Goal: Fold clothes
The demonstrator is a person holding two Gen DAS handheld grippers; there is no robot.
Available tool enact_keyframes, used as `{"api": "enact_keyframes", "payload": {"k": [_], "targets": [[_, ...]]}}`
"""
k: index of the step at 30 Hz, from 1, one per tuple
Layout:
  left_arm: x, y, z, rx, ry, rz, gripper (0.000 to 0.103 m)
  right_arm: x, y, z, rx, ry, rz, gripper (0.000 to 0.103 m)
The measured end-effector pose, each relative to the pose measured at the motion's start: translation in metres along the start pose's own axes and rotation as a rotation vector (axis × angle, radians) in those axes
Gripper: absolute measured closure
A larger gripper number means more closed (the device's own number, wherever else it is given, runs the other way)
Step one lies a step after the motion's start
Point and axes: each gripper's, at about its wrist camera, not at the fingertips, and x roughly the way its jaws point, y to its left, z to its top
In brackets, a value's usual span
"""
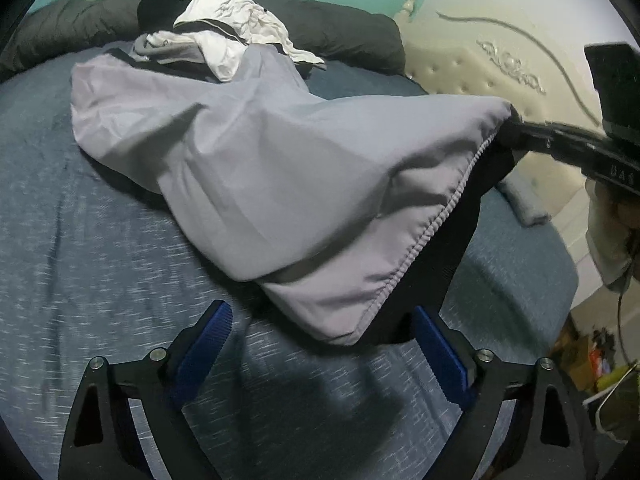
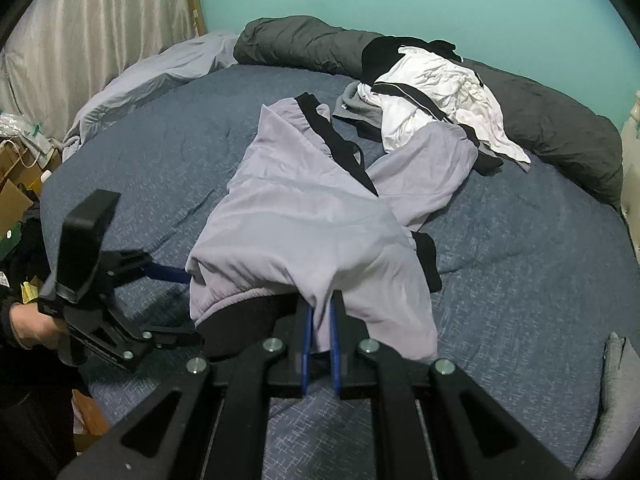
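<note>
On the blue bed (image 2: 520,240), right gripper (image 2: 320,320) pinches lilac sweatpants (image 2: 304,216) waistband; legs run toward twelve o'clock; left gripper (image 1: 320,344), spread, waits at nine o'clock.

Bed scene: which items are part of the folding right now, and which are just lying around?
In use:
- lilac garment
- right gripper, shut on its waistband
- left gripper, open at the hem

Lying about:
- clothes pile
- dark duvet
- folded grey item

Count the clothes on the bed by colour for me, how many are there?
Light purple with black trim, held by the right gripper: 1
White: 1
Grey: 1
Black: 1
Total: 4 that I can tell apart; the pile may hide more.
</note>
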Motion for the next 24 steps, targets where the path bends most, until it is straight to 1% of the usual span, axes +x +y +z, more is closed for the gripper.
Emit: {"api": "enact_keyframes", "payload": {"k": [1, 3, 6, 8, 10, 11, 12, 13, 14, 15, 18, 19, 21, 24], "targets": [[0.002, 0.002, 0.000, -0.018, -0.006, -0.013, 0.016, 0.001, -0.001, 0.000, 0.001, 0.001, 0.000, 0.096], [0.007, 0.004, -0.001, -0.040, -0.012, -0.037, 0.027, 0.002, -0.003, -0.002, 0.004, 0.002, 0.002, 0.096], [0.014, 0.003, -0.002, -0.036, -0.002, -0.050, 0.032, 0.004, -0.006, -0.004, 0.014, 0.005, 0.006, 0.096], [0.018, 0.000, -0.002, -0.024, 0.002, -0.057, 0.041, 0.006, -0.008, -0.006, 0.020, 0.006, 0.005, 0.096], [0.020, -0.001, -0.002, -0.027, 0.006, -0.067, 0.042, 0.007, -0.008, -0.006, 0.031, 0.005, 0.006, 0.096], [0.021, -0.002, -0.002, -0.029, 0.008, -0.074, 0.047, 0.008, -0.009, -0.006, 0.036, 0.005, 0.008, 0.096], [0.022, -0.002, -0.003, -0.027, 0.010, -0.083, 0.054, 0.008, -0.009, -0.006, 0.037, 0.005, 0.009, 0.096], [0.022, -0.003, -0.003, -0.025, 0.012, -0.091, 0.056, 0.008, -0.008, -0.007, 0.035, 0.006, 0.009, 0.096], [0.022, -0.003, -0.003, -0.022, 0.013, -0.099, 0.062, 0.008, -0.008, -0.007, 0.033, 0.007, 0.011, 0.096], [0.023, -0.003, -0.002, -0.020, 0.015, -0.102, 0.068, 0.003, -0.006, -0.004, 0.030, -0.002, 0.013, 0.096], [0.018, -0.006, 0.001, -0.006, 0.009, -0.095, 0.075, -0.017, 0.000, 0.009, 0.021, -0.040, 0.021, 0.096], [0.013, -0.006, 0.004, -0.004, 0.002, -0.090, 0.076, -0.024, 0.002, 0.014, 0.018, -0.052, 0.023, 0.096], [0.002, -0.008, 0.010, -0.001, -0.014, -0.084, 0.081, -0.037, 0.005, 0.022, 0.012, -0.077, 0.028, 0.096], [-0.025, -0.010, 0.024, 0.017, -0.050, -0.067, 0.086, -0.058, 0.011, 0.035, 0.003, -0.114, 0.036, 0.096]]}}
